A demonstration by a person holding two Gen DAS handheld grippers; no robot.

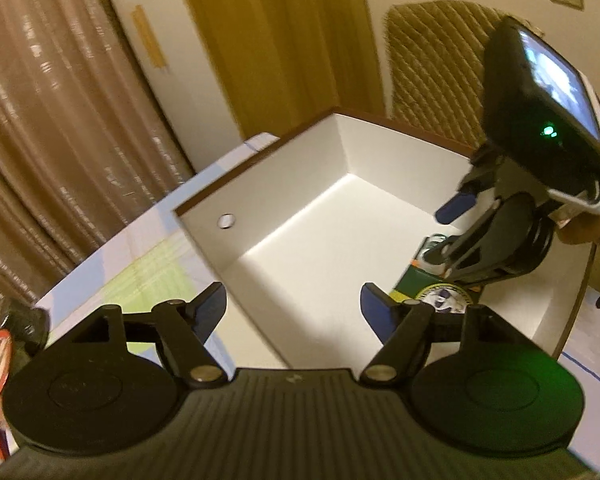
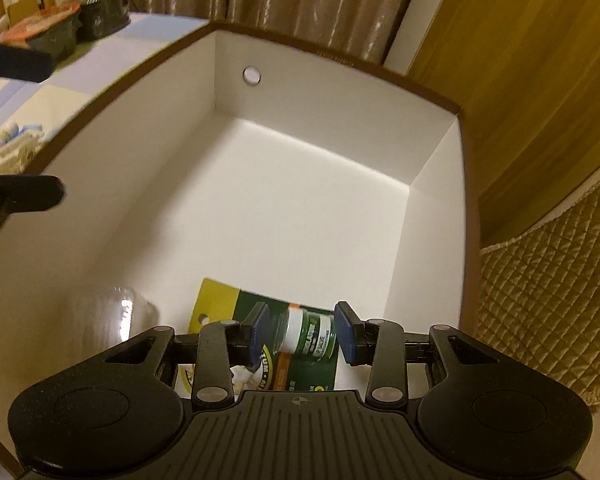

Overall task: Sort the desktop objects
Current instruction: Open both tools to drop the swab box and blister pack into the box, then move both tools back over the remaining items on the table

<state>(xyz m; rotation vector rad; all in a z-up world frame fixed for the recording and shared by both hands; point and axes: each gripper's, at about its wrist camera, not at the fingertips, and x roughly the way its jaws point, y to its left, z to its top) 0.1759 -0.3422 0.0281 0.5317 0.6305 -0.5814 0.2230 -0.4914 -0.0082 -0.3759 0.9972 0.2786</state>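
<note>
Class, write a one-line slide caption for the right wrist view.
Open right gripper hovers over a green carded packet lying inside the white box.

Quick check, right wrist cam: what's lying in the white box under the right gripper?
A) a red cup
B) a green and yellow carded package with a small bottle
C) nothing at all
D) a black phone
B: a green and yellow carded package with a small green-labelled bottle lies on the floor of the white box, below the open right gripper.
</note>
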